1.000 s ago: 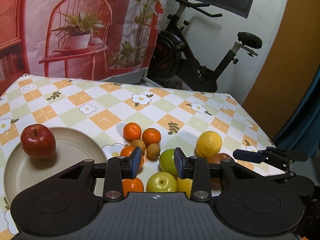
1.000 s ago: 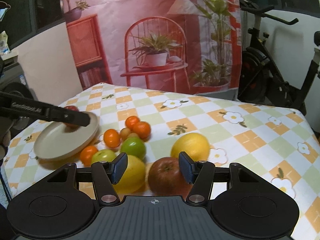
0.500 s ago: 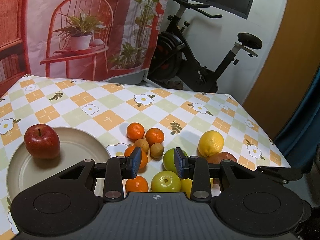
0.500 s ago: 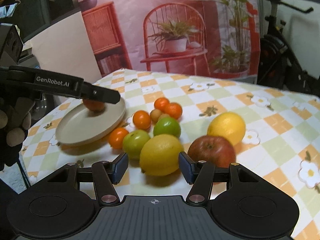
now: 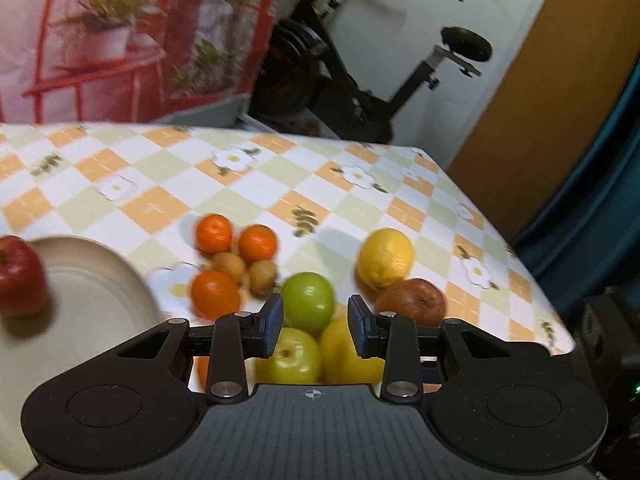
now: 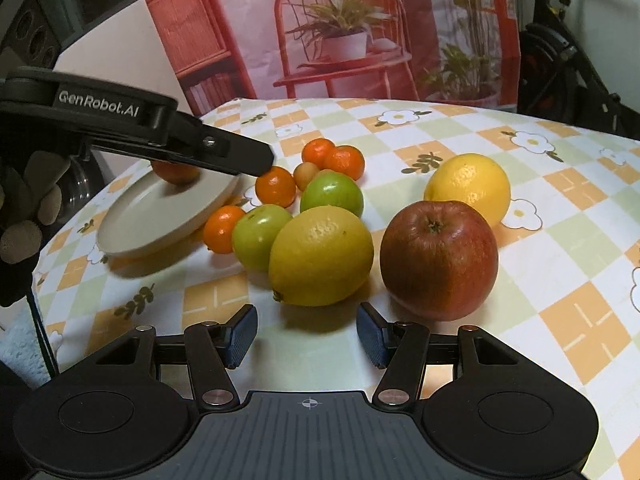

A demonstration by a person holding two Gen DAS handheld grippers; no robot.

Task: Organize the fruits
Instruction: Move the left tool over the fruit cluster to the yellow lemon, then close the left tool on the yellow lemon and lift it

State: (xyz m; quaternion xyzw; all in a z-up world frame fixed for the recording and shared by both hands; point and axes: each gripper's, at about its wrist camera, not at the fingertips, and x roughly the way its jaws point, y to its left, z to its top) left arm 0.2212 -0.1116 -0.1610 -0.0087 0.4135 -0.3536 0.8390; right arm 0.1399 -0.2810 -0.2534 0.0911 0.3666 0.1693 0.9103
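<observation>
Right gripper (image 6: 307, 334) hangs with jaws apart, nothing between them, the near lemon (image 6: 321, 256) just ahead at twelve o'clock and the red apple (image 6: 439, 260) at one. Left gripper (image 5: 315, 326) is likewise unclenched and empty above the green apples (image 5: 308, 297). One risk: packed round fruit may roll off the table (image 6: 540, 184) if nudged. The left tool's side reads "GenRobot.AI".

Warm indoor light, soft shadows, left view motion-blurred, fisheye-bent edges
</observation>
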